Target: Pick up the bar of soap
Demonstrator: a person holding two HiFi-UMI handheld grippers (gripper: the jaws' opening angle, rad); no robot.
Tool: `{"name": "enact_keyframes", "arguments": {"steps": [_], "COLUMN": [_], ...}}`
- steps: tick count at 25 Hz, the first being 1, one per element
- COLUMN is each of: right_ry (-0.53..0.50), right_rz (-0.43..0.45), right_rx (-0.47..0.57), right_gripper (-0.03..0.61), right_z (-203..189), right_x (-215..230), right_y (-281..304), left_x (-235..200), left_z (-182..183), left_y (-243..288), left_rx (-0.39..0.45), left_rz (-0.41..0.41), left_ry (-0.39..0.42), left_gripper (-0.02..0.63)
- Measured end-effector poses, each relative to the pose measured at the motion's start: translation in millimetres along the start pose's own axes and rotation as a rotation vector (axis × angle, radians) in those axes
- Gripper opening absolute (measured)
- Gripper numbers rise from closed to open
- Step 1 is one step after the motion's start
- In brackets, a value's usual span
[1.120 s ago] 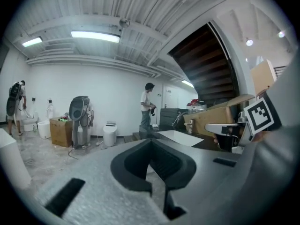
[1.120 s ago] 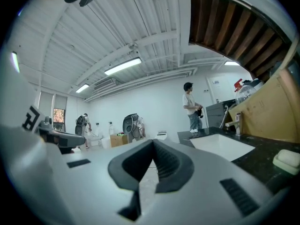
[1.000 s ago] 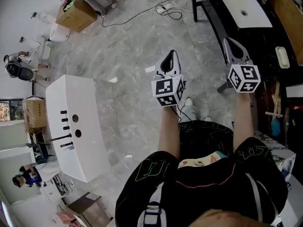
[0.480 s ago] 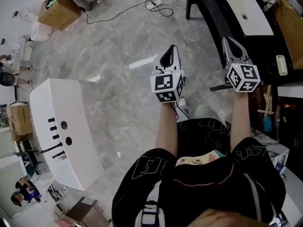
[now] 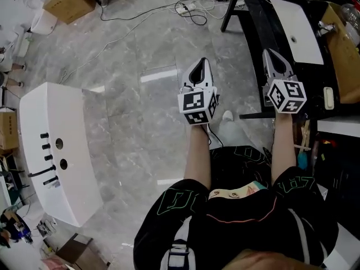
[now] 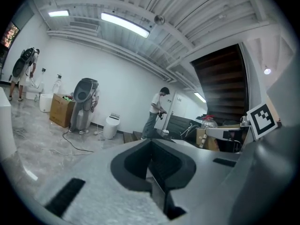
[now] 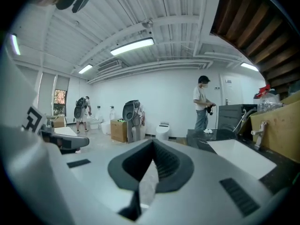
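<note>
Bar of soap: pale, rounded oblong; on dark bench, just right of right tool, not touching. Right tool and left tool: grey, tapered, jaws closed, nothing held.

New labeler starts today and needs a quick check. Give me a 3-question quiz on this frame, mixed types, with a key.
1. True or false: the right gripper has something between its jaws.
2. In the head view, the white basin unit lies: A) on the person's left B) on the person's right C) between the two grippers.
3. Which gripper is nearer the black table?

Key:
1. False: the jaws are together with nothing between them.
2. A.
3. The right gripper. The left gripper is over bare grey floor.
</note>
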State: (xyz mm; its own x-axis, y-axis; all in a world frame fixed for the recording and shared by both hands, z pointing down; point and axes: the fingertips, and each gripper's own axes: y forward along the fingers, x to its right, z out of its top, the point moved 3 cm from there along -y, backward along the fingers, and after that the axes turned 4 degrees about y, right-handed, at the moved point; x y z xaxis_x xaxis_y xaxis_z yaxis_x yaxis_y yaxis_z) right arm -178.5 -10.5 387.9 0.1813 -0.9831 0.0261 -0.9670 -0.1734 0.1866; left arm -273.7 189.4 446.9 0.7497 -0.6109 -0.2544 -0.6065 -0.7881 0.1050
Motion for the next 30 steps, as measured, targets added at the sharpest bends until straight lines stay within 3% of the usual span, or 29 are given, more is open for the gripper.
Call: {"name": "enact_keyframes", "arguments": {"steps": [5, 8, 17, 24, 30], "right_ry": [0.009, 0.013, 0.122, 0.174, 0.213], "right_rz": [0.003, -0.037, -0.252, -0.368, -0.52], "right_rx": [0.029, 0.032, 0.066, 0.065, 0.104], "right_gripper": [0.005, 0.005, 0.005, 0.005, 0.005], "right_z": [17, 18, 8, -4, -3], "right_x": [-11, 8, 124, 213, 300], "right_y": [10, 5, -25, -36, -75], "left_x": [-19, -5, 96, 159, 248], "left_z": [17, 22, 1, -10, -15], "left_y": [5, 26, 116, 191, 250], "left_rx": [0.007, 0.001, -0.093, -0.145, -0.151], "left_rz": [0.016, -0.026, -0.271, -0.375, -0.537], "left_ry": [0.016, 0.033, 0.119, 0.158, 0.2], "left_gripper": [0.008, 0.008, 0.008, 0.008, 0.008]}}
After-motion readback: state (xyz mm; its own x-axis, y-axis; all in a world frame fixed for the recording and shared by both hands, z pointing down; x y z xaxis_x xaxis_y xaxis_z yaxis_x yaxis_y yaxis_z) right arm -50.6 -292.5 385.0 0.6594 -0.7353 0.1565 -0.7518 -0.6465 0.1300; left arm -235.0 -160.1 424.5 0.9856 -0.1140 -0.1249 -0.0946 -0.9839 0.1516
